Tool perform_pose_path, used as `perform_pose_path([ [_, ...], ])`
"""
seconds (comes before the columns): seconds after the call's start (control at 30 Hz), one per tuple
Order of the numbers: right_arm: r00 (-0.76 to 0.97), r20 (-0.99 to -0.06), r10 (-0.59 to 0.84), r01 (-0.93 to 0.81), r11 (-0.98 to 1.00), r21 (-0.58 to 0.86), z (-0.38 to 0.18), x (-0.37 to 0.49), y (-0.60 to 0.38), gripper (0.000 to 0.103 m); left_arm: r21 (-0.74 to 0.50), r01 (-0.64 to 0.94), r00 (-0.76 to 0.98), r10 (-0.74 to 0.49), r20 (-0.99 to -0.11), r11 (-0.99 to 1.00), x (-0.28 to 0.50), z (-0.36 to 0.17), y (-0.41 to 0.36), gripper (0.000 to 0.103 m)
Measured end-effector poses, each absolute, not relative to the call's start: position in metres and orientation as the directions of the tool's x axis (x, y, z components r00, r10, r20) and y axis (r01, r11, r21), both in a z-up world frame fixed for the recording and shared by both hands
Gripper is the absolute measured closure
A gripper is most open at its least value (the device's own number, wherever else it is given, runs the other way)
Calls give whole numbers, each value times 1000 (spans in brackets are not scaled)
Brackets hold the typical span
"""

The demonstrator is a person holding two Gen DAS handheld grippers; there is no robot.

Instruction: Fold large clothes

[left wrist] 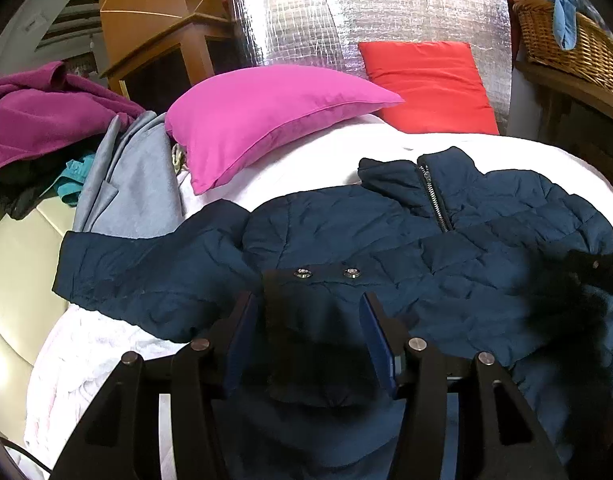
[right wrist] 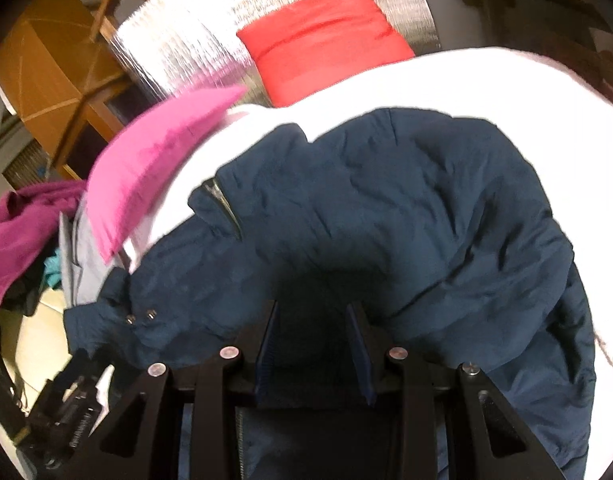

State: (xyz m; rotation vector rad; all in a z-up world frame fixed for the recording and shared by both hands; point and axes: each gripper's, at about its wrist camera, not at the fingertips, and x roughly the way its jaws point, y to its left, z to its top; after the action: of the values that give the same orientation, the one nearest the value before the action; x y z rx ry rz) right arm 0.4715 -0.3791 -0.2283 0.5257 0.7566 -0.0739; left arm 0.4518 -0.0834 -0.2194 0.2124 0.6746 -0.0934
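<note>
Navy quilted jacket [left wrist: 446, 248] lies spread on the white bedcover [left wrist: 306, 176], directly ahead of and under the fingers in both views.

Left wrist view: left gripper [left wrist: 310, 332] has its two blue pads apart. A dark tab of the jacket carrying two metal snaps [left wrist: 326, 273] sits between the pads, running forward from them. Pads do not visibly press on it, though the fabric nearly fills the gap; contact on the inner faces is too dark to confirm. Jacket's long axis runs crosswise to the fingers: one sleeve [left wrist: 138, 276] stretches to the left of the fingers, collar and zip [left wrist: 434, 196] lie ahead and to the right. Black fur trim [left wrist: 578, 292] is far right.

Right wrist view (blurred): right gripper [right wrist: 314, 340] shows pads apart with dark jacket fabric in and beyond the gap; whether they pinch it, I cannot tell. Bulk of the jacket mounds ahead and to the right of the fingers; the snaps lie to the left, near the left gripper's body at lower left.

Judgement: left hand is nearer the sleeve, right hand nearer the body.

Count: jacket 1; snaps 2; pink pillow [left wrist: 274, 116] 1; red pillow [left wrist: 426, 84] 1; wicker basket [left wrist: 570, 40] 1; grippers 2.
</note>
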Motion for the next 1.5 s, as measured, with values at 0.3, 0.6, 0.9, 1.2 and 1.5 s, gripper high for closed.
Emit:
perform_pose_path([
  [0.3,653,-744,142,294,858,422,-251,491,-384,65,191,184,711,3,-703,964,471,-245,-93,42],
  [0.6,701,-694,165,269,840,471,-239,485,-387,53,35,163,671,-85,-736,986,484,-228,-64,38],
  [0.9,737,-654,172,218,855,470,-230,481,-377,52,-189,-260,685,44,-727,947,506,-220,83,26],
  [1.2,734,-656,173,214,859,465,-232,483,-376,52,-426,-453,652,-35,-758,783,527,-273,160,26],
  [1.5,730,-663,166,213,867,451,-232,482,-373,52,-569,-493,670,-130,-731,659,550,-302,189,27],
])
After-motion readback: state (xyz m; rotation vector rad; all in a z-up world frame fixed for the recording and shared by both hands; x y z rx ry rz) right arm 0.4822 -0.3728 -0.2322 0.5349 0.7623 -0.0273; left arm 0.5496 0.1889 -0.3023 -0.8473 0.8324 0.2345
